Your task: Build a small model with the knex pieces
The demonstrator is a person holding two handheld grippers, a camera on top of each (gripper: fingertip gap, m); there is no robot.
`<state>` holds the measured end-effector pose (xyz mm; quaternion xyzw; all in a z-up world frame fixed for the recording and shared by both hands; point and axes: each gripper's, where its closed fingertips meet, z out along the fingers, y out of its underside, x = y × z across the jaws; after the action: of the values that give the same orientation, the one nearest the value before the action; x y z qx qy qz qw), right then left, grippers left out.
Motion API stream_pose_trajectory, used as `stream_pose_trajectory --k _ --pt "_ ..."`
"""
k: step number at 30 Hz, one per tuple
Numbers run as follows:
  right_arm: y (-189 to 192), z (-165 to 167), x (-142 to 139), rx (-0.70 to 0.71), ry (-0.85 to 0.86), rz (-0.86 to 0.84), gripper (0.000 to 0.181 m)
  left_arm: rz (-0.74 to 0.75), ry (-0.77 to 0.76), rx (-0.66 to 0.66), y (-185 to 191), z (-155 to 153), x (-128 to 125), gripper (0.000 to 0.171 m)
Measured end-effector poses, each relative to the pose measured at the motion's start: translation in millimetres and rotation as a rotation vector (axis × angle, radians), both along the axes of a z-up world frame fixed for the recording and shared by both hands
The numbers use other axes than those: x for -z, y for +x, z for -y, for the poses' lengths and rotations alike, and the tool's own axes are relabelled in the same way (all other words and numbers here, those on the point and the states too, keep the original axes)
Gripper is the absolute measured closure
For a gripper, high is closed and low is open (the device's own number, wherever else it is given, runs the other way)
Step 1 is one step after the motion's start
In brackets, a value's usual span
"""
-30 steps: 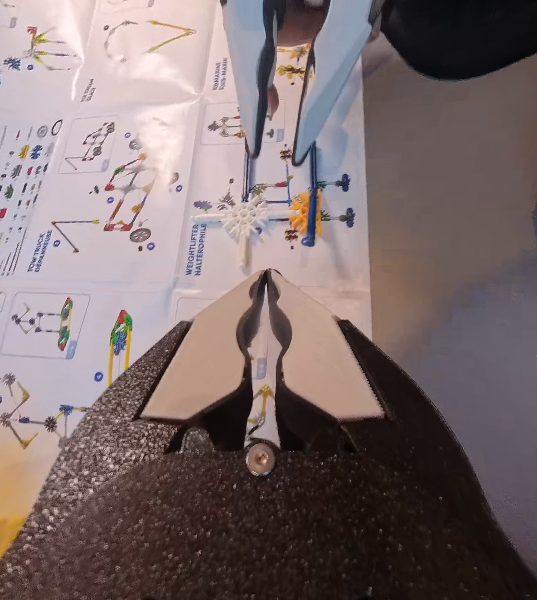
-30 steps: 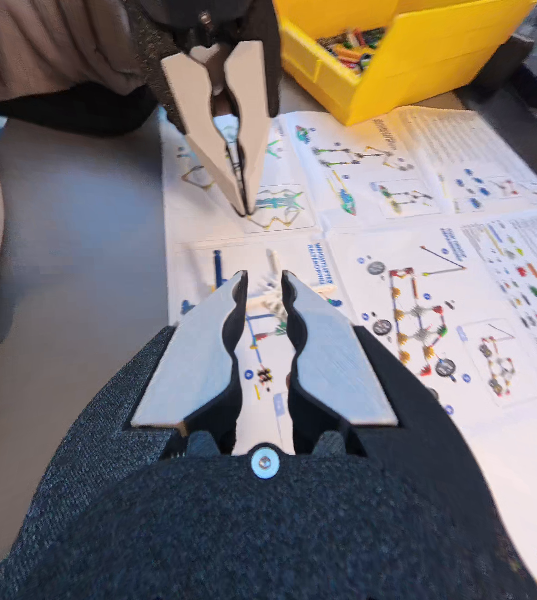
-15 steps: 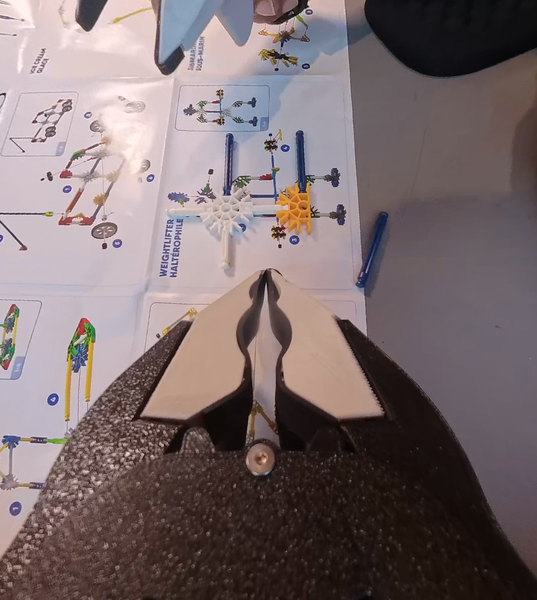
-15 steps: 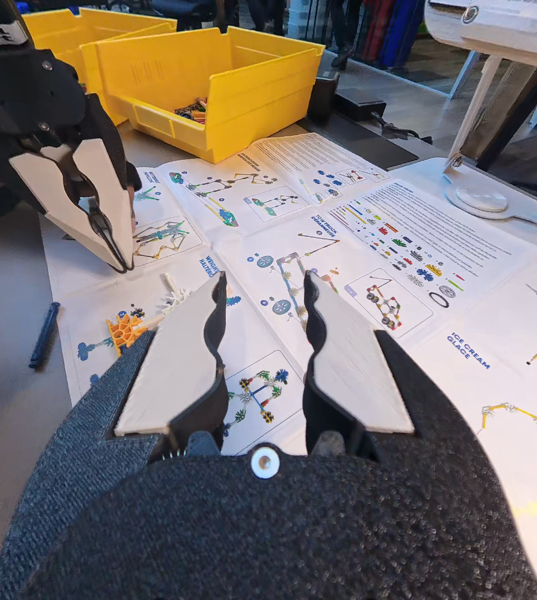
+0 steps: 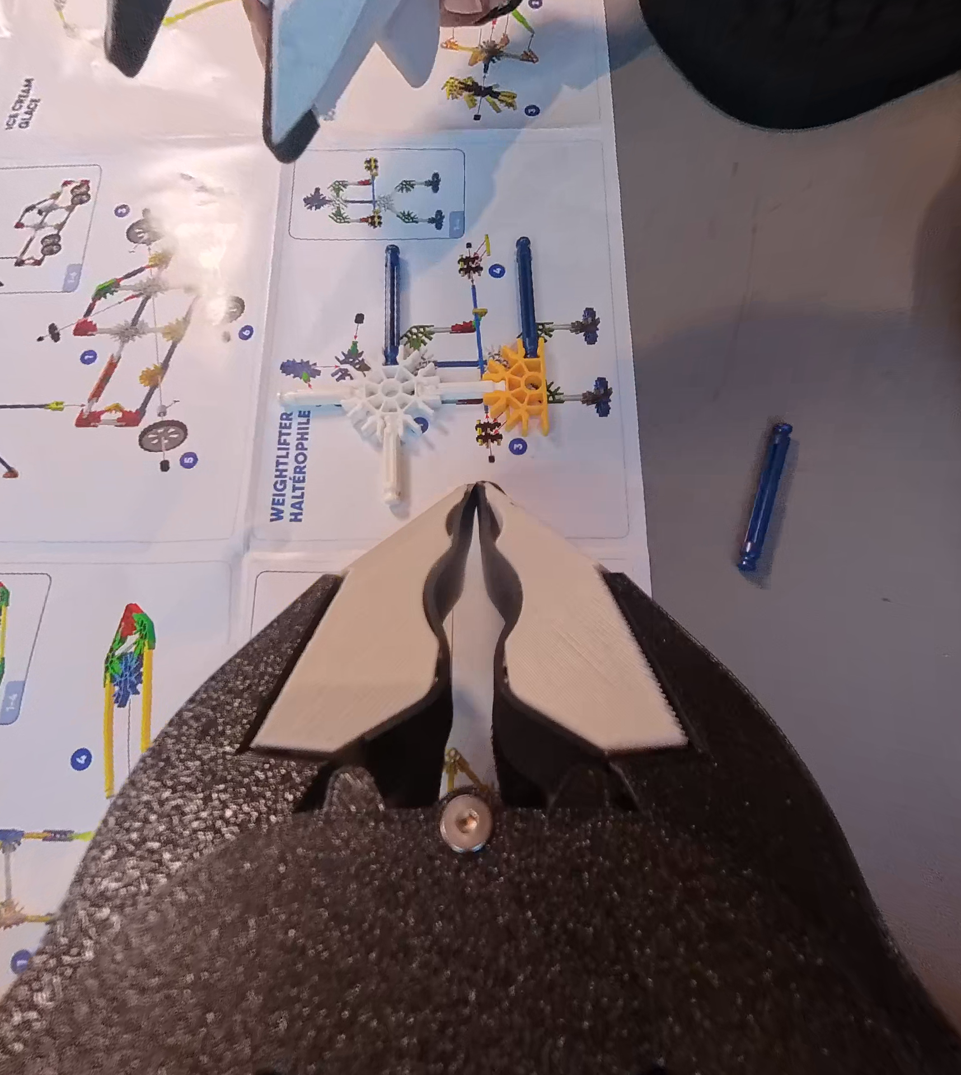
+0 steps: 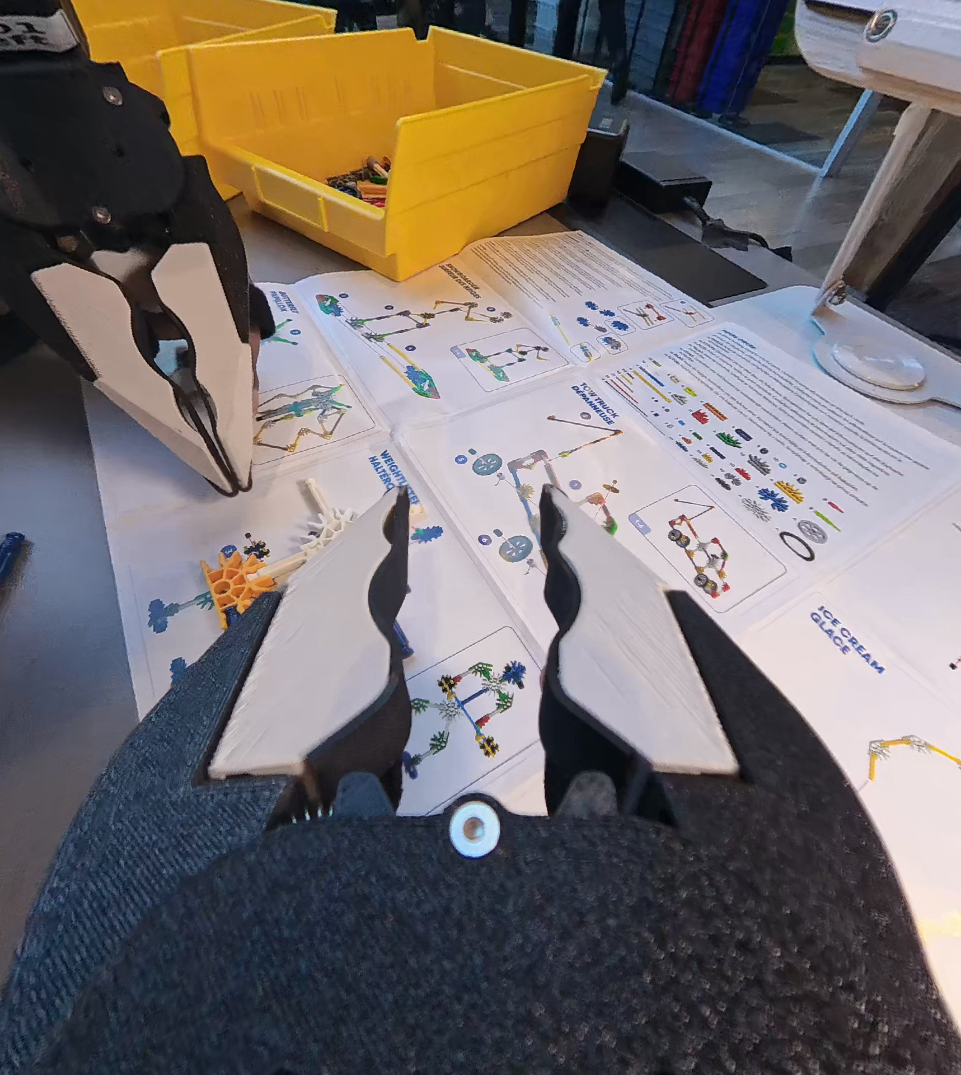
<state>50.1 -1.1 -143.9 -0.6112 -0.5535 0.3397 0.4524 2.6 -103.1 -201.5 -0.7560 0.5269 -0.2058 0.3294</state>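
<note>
1. My right gripper (image 6: 473,494) hides most of the blue rods; in the left wrist view its fingers (image 5: 315,75) are cut off by the top edge.
2. I cannot make out the small parts (image 6: 364,180) in the yellow bin (image 6: 466,174).
3. The instruction sheet (image 5: 117,523) runs past the left edge.

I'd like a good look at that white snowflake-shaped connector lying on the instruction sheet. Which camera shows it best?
The left wrist view: it looks straight down on the white snowflake connector, showing all its spokes and attached white rods. In the right wrist view the connector appears small, seen at a low angle and partly hidden behind the right hand-held gripper.
</note>
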Motion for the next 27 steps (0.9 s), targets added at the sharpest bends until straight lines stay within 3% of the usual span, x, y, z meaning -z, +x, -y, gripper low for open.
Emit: stream_pose_trajectory --k 4,6,7,9,12,15,19,23,27 --pt "-3 12 2 -0.055 0.015 0.020 0.139 0.010 -0.046 0.070 13 18 -7 0.171" --pt "-4 14 5 -0.063 0.022 0.034 0.139 0.046 -0.134 0.185 25 51 -18 0.169" --pt "-4 14 6 -0.064 0.024 0.037 0.139 0.047 -0.176 0.257 31 71 -19 0.157" --pt "-4 14 7 -0.065 0.019 0.041 0.139 -0.011 -0.195 0.370 37 99 -12 0.145" --pt "-5 14 9 -0.067 0.013 0.041 0.139 -0.105 -0.206 0.449 40 118 6 0.147" --pt "-5 15 9 -0.067 0.020 0.046 0.140 -0.152 -0.165 0.443 37 112 11 0.167" --pt "-4 14 8 -0.067 0.021 0.041 0.140 -0.126 -0.151 0.422 38 105 8 0.168" --pt "-5 16 9 -0.078 0.016 0.048 0.140 0.024 -0.039 0.225 34 56 -21 0.168" --pt "-6 20 12 -0.095 0.011 0.059 0.141 0.002 -0.039 0.089 16 22 -11 0.168"
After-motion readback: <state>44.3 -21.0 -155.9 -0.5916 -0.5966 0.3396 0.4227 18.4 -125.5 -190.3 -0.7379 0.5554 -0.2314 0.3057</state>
